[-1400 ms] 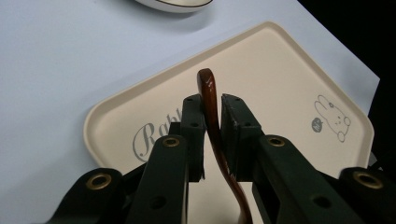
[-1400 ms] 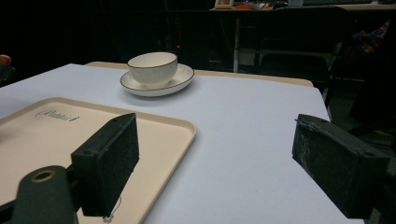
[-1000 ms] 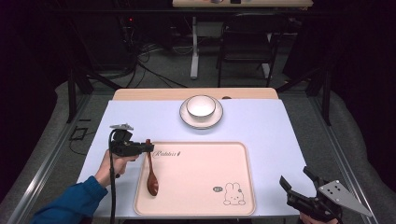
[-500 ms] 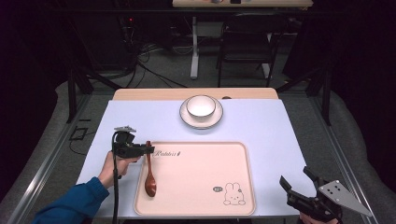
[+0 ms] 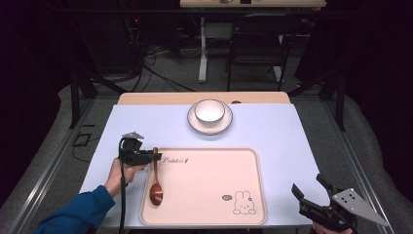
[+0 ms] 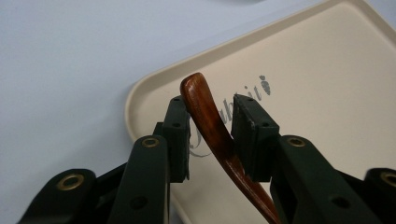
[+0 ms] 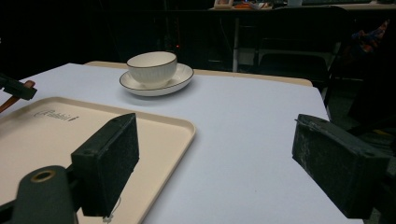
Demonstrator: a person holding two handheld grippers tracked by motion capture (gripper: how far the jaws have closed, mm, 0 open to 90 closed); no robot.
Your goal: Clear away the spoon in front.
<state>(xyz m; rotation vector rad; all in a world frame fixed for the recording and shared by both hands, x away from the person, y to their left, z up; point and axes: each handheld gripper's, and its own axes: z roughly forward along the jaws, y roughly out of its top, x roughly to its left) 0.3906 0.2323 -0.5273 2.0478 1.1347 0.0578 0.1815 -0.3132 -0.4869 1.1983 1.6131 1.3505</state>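
The left gripper reaches in over the near-left corner of the beige tray, its jaws set narrowly either side of the handle tip of a brown wooden spoon. In the left gripper view we see the handle leaning against one pad with a sliver of gap at the other, so we read the gripper as parted, not clamped. The spoon lies along the tray's left side, bowl end toward the person, handle pointing at the white bowl on its saucer at the far side of the bench. We judge the handle end is chosen because it rises off the tray, giving the pads room. The right gripper waits at the near-right corner of the bench, jaws spread wide and empty. Its own view gives what the high view cannot: the bowl's ribbed wall and the saucer's dark rim, seen low across the bench.
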